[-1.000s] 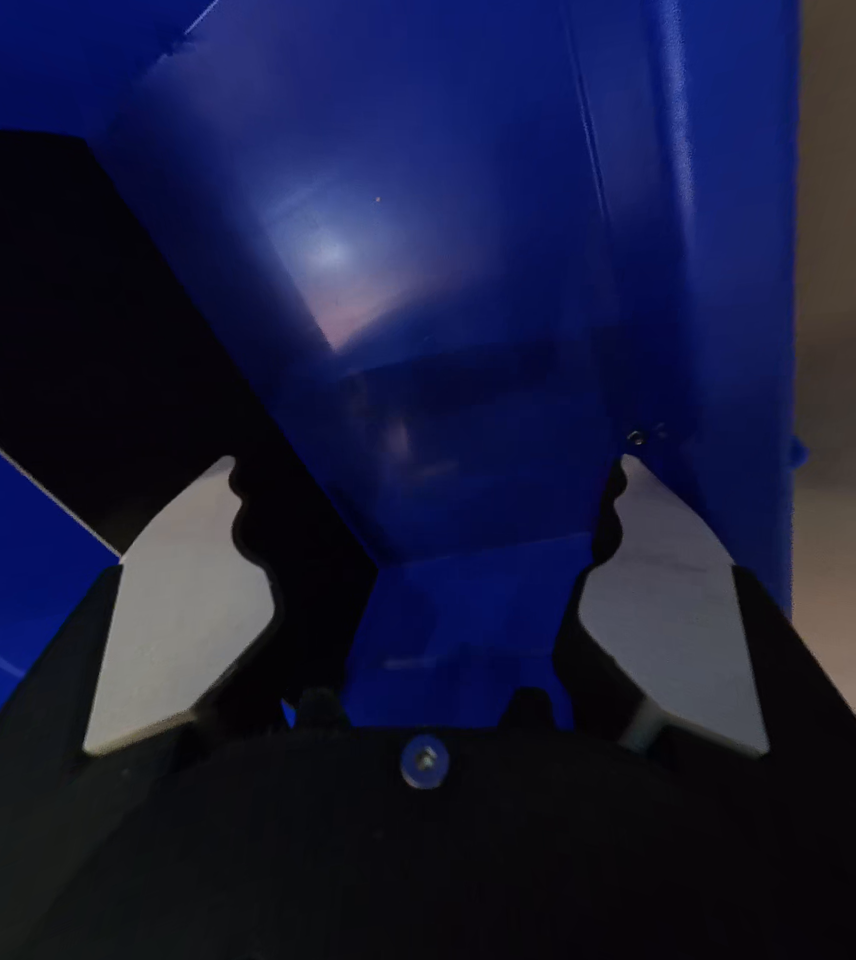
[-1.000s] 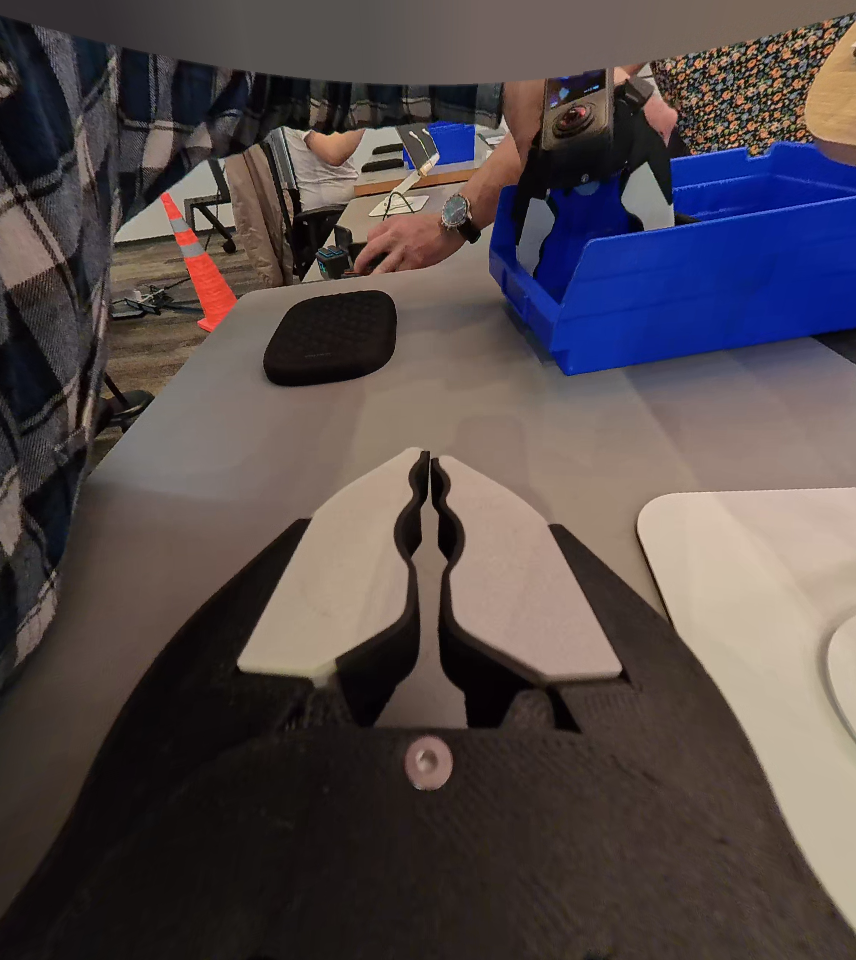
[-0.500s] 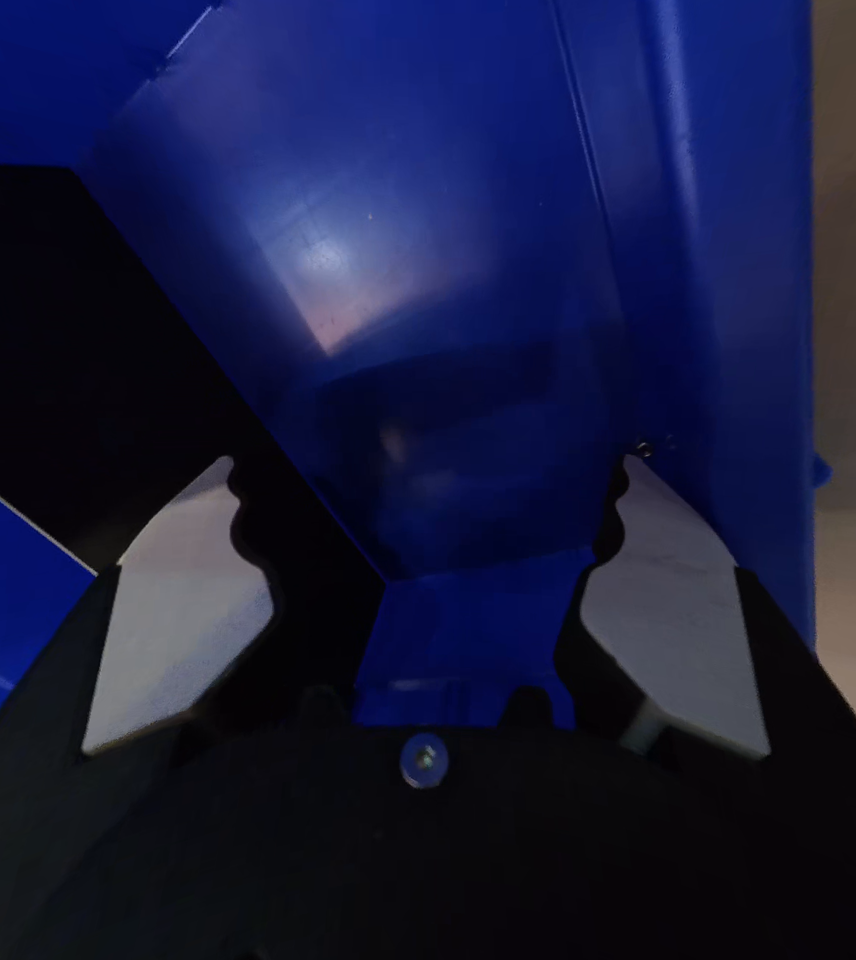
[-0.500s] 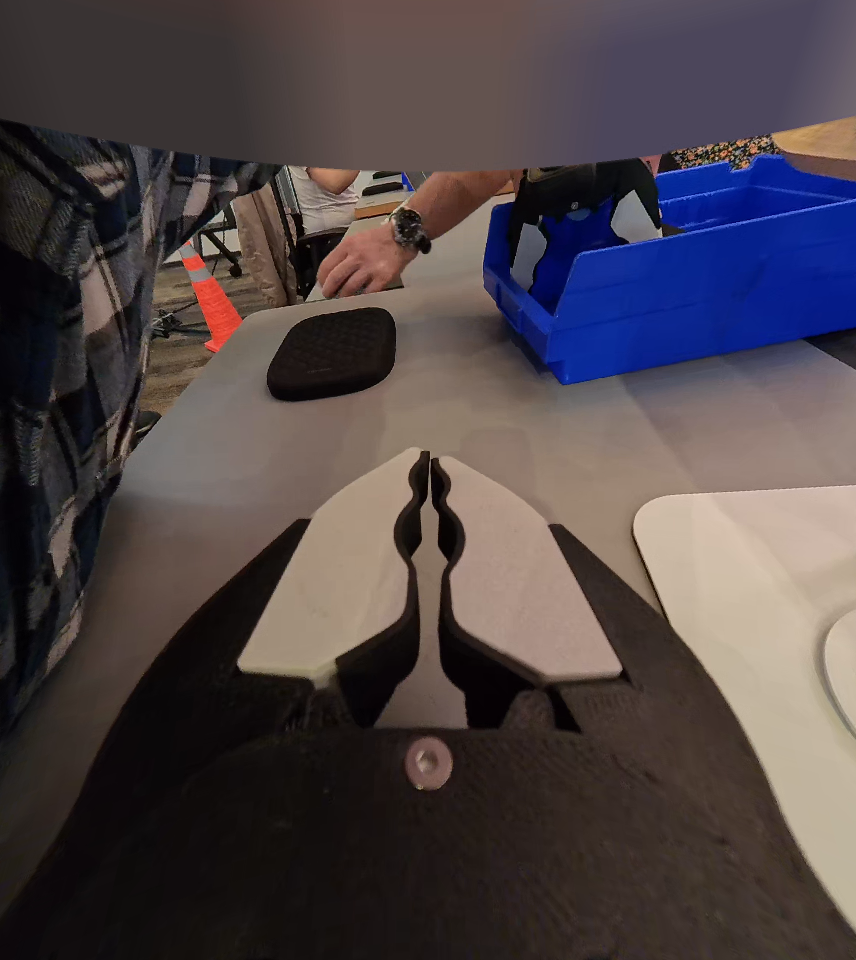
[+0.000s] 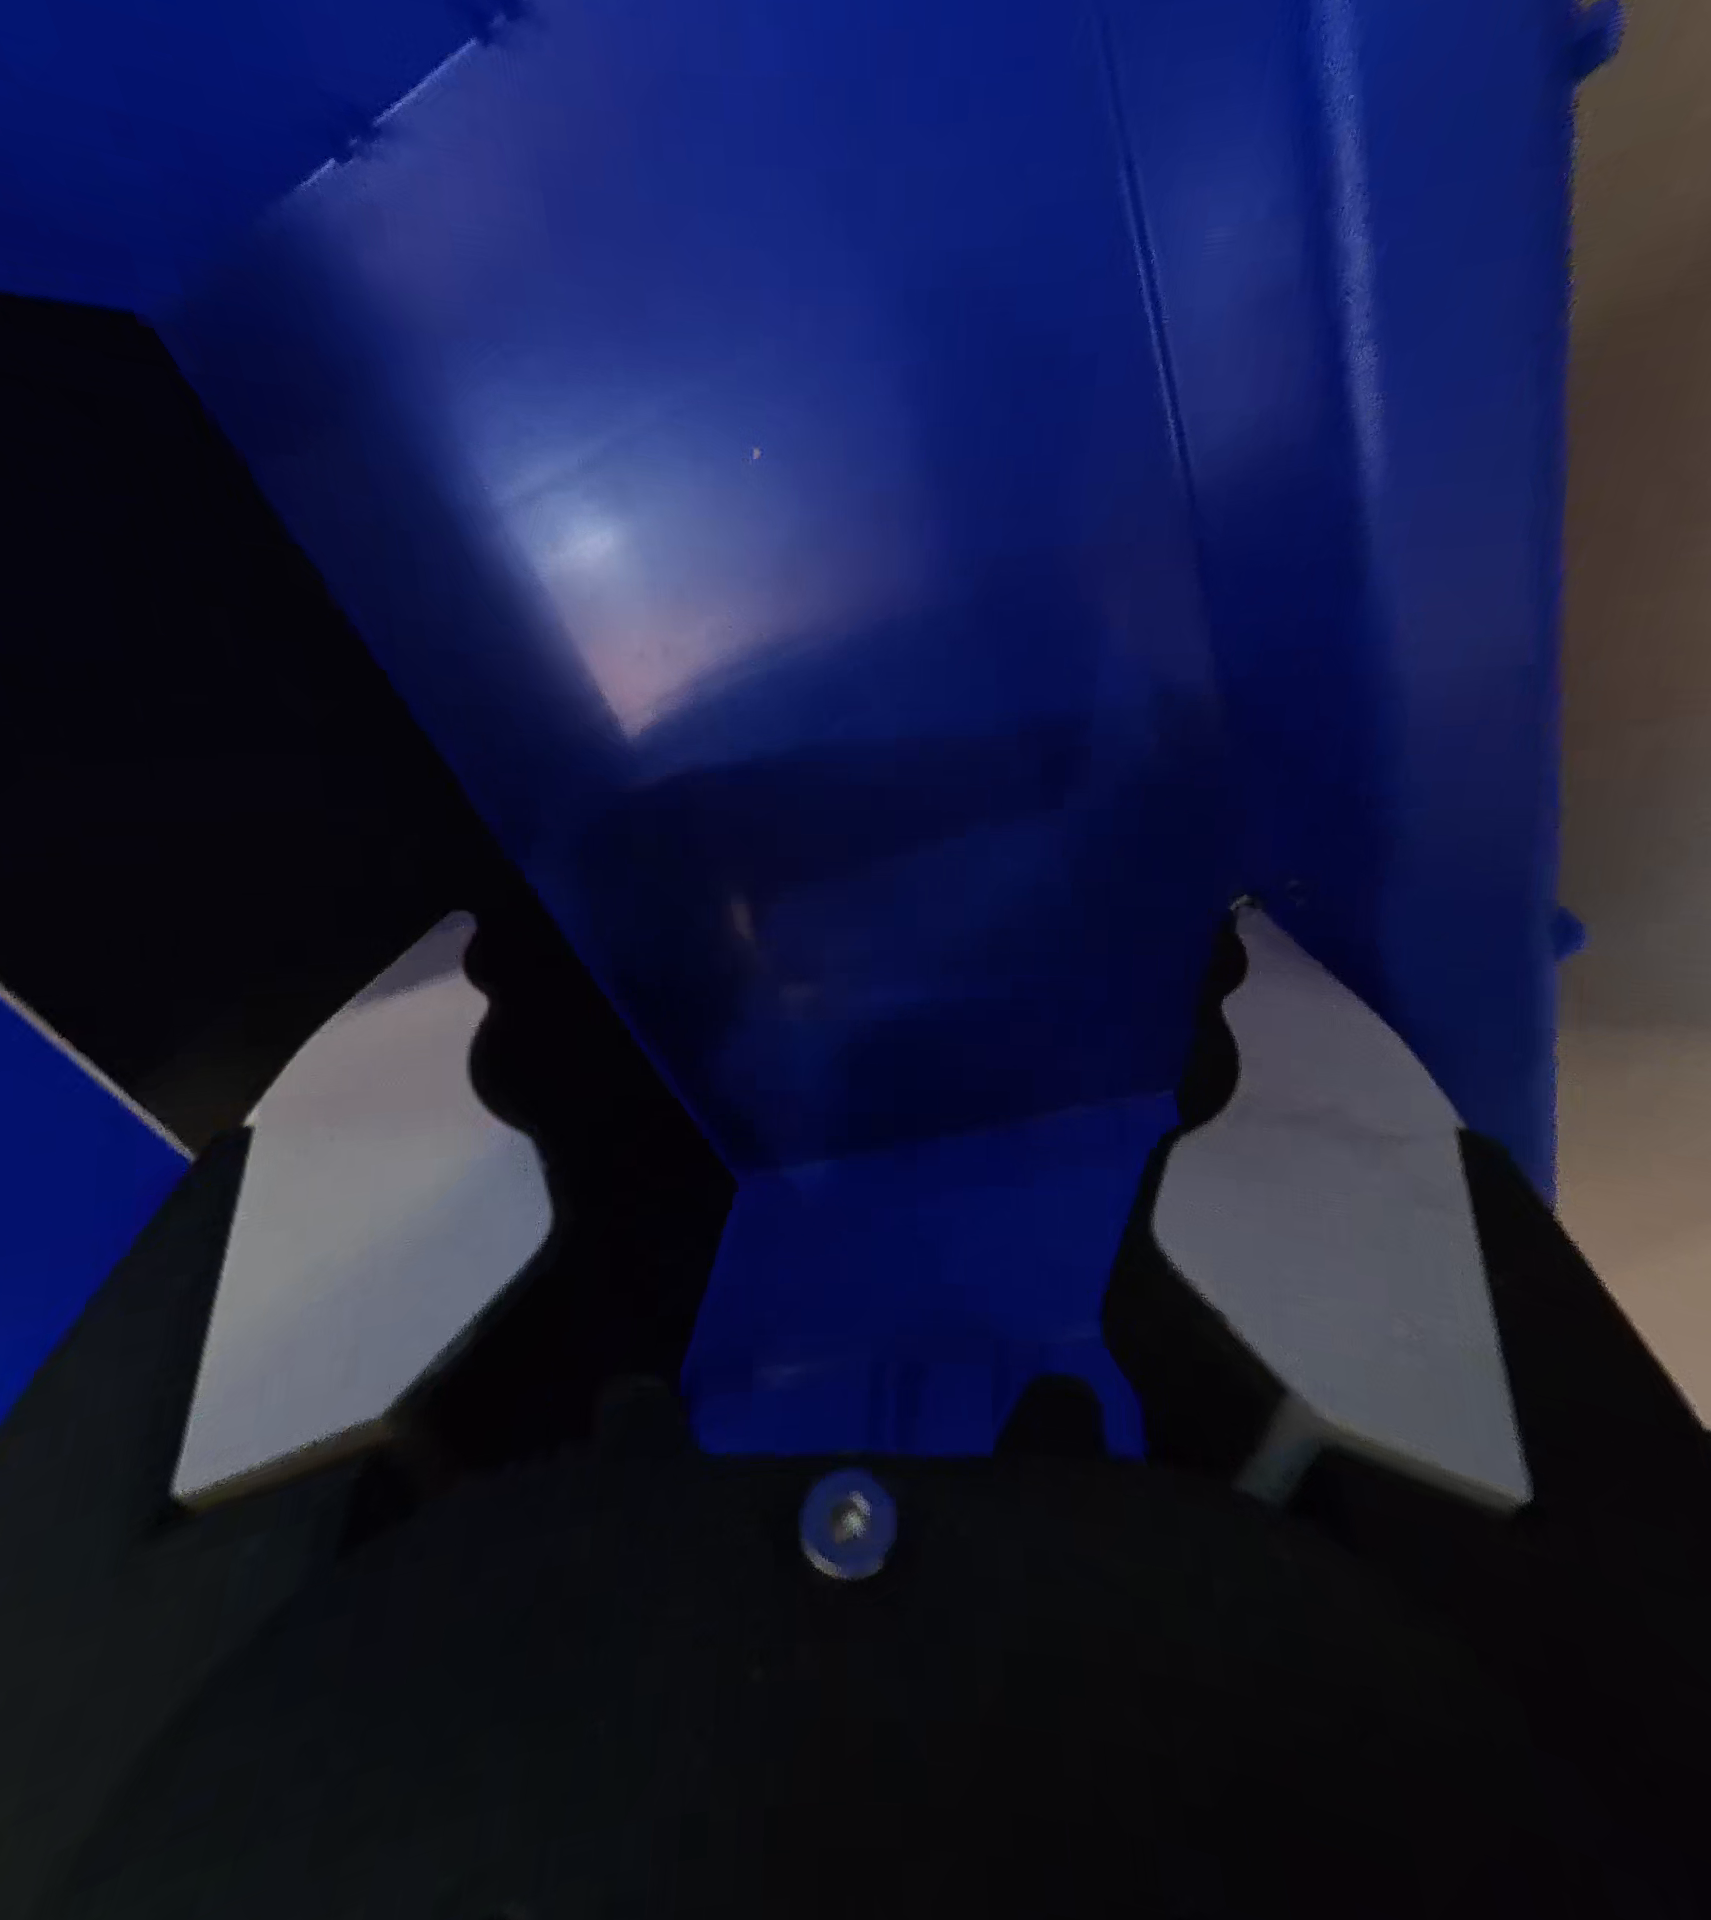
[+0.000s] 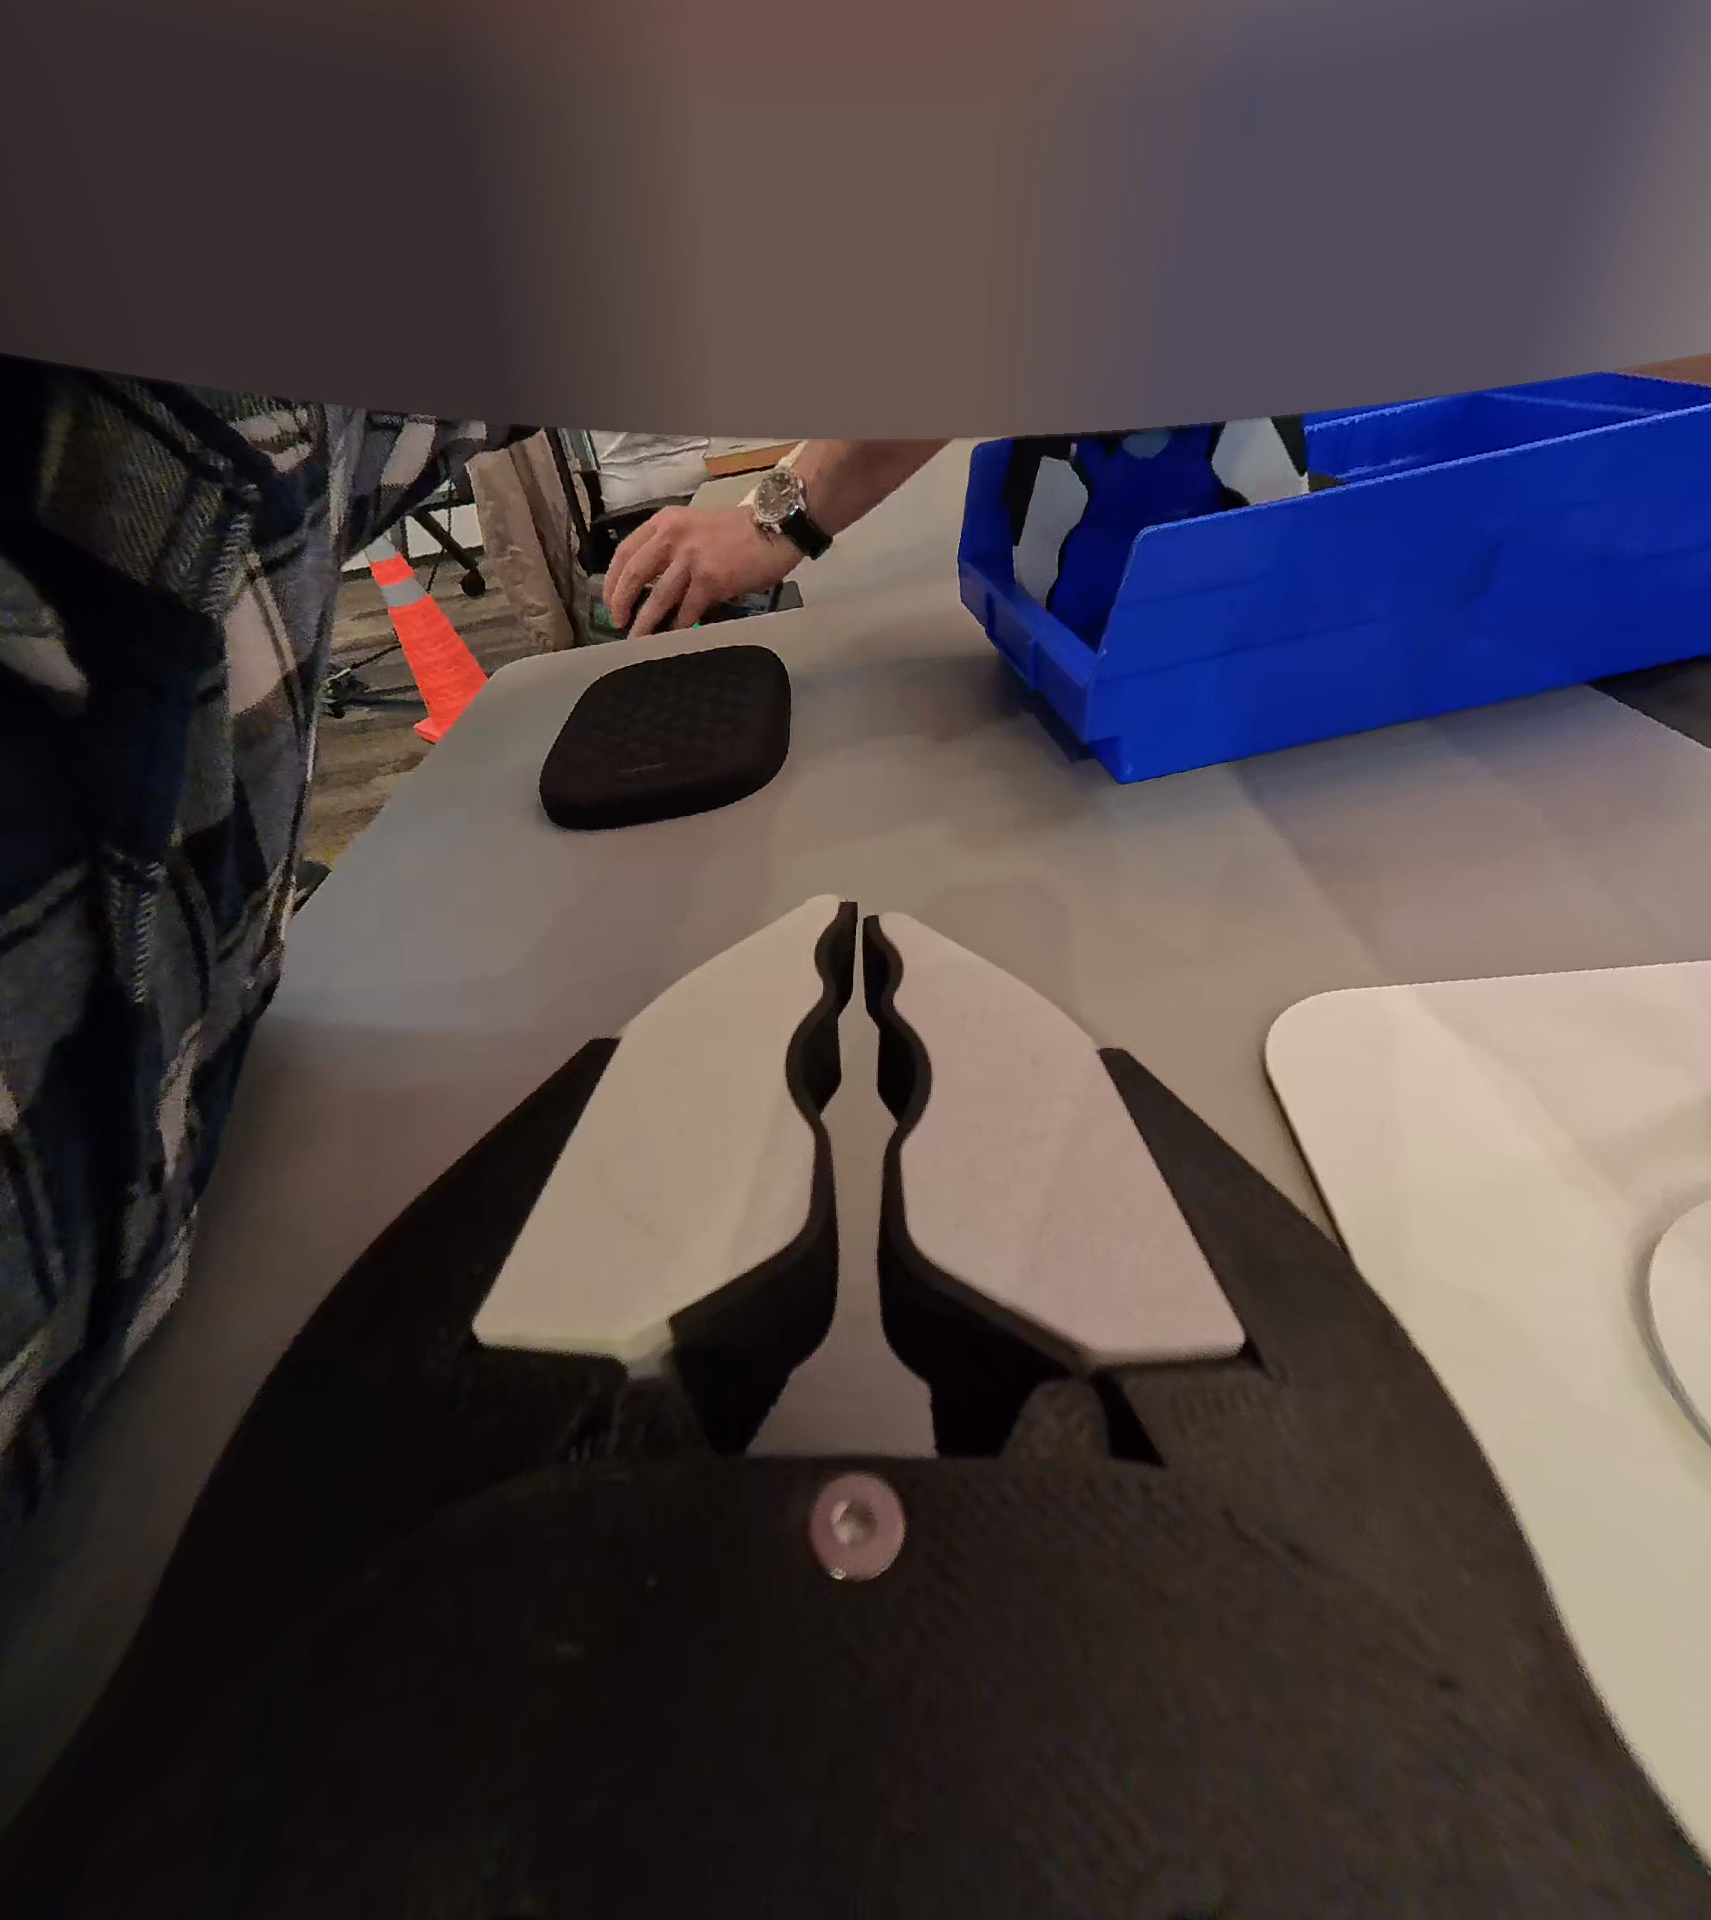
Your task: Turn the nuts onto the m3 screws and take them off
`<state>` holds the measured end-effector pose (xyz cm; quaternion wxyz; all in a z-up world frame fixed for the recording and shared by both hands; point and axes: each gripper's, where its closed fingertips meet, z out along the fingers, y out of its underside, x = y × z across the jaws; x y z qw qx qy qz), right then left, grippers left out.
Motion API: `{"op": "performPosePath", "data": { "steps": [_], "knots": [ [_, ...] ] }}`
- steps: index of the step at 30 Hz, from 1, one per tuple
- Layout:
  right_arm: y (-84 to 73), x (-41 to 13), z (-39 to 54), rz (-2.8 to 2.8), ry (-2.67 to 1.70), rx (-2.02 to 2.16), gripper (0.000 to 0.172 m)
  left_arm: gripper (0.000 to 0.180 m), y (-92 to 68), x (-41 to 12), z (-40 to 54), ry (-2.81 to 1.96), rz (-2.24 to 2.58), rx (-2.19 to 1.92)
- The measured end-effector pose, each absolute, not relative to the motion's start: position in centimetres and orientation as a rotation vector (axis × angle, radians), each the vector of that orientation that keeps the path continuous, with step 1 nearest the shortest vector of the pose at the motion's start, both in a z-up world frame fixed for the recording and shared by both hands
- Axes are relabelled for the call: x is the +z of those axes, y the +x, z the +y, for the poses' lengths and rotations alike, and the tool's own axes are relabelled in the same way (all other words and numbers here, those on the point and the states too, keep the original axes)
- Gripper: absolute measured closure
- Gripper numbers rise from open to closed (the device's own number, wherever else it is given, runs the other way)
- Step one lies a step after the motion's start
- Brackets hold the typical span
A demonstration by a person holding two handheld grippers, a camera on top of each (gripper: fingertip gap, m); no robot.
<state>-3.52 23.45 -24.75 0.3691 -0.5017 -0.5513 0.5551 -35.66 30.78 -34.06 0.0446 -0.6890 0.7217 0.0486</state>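
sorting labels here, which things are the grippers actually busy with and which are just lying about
In use:
- left gripper, open, inside the blue plastic bin
- right gripper, shut, nothing held, above the grey table

Lying about:
- black textured pad
- white board
- orange cone

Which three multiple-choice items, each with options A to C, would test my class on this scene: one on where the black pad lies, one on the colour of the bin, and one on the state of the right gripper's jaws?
1. Where does the black pad lie?
A. On the grey table
B. Inside the bin
C. On the white board

2. What colour is the bin?
A. Red
B. Blue
C. Green

3. How do the jaws of the right gripper stand?
A. Wide open
B. Closed on the pad
C. Shut, with nothing between them

Key:
1 A, since the pad sits flat on the bare table, apart from bin and white board.
2 B, since its walls are blue all round.
3 C, since the fingertips nearly meet above the table with only a thin slit between.
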Motion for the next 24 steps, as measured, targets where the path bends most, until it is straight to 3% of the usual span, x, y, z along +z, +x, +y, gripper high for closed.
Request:
{"op": "performPosePath", "data": {
  "steps": [24],
  "knots": [
    [-3.2, -24.0, 22.1, -1.402, -1.302, 1.44, 0.17, 0.056, -36.4, -34.4, 30.7, -2.105, 2.263, 0.233]
  ]
}}
